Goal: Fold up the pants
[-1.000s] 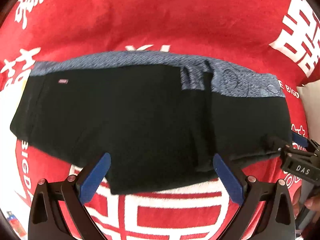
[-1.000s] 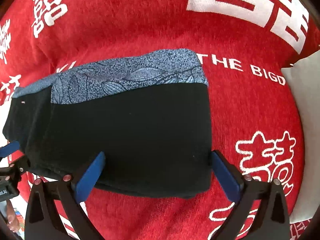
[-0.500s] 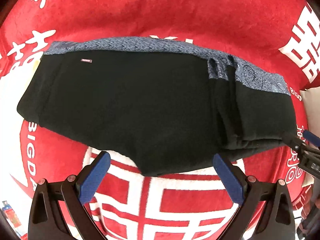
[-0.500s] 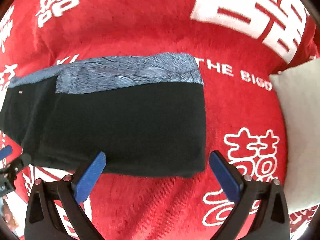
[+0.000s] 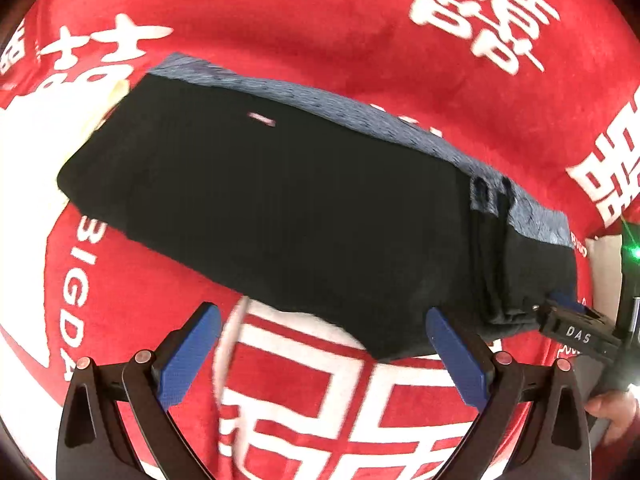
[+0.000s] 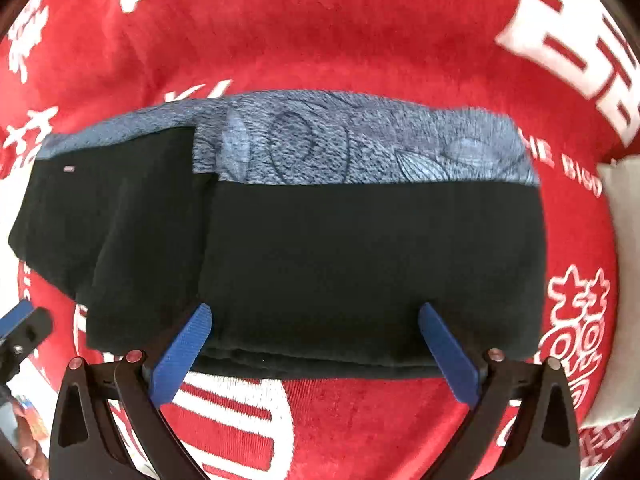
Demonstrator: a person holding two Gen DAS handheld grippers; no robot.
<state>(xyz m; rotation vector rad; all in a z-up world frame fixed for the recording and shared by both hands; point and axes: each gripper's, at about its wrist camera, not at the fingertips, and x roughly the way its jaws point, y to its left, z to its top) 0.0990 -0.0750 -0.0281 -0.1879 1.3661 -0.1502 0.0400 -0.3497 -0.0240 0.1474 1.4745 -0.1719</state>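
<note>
The black pants (image 5: pixel 288 208) with a blue-grey patterned waistband (image 6: pixel 360 144) lie folded on a red cloth (image 5: pixel 360 20) with white characters. My left gripper (image 5: pixel 320 336) is open and empty, just in front of the pants' near edge. My right gripper (image 6: pixel 316 336) is open, its blue fingertips (image 6: pixel 188 344) over the near folded edge of the pants (image 6: pixel 360 272) without gripping it. The right gripper's tip also shows in the left wrist view (image 5: pixel 568 320) at the pants' right end. The left gripper's tip shows at the left edge of the right wrist view (image 6: pixel 20 328).
A white cloth or pillow (image 6: pixel 624 240) lies at the right of the red cloth. A pale patch (image 5: pixel 24 168) lies at the left beyond the pants. A person's hand (image 5: pixel 612 408) shows at the lower right.
The left gripper has swung so the pants now lie slanted in its view. The right gripper has moved closer, its fingertips now over the pants' near edge.
</note>
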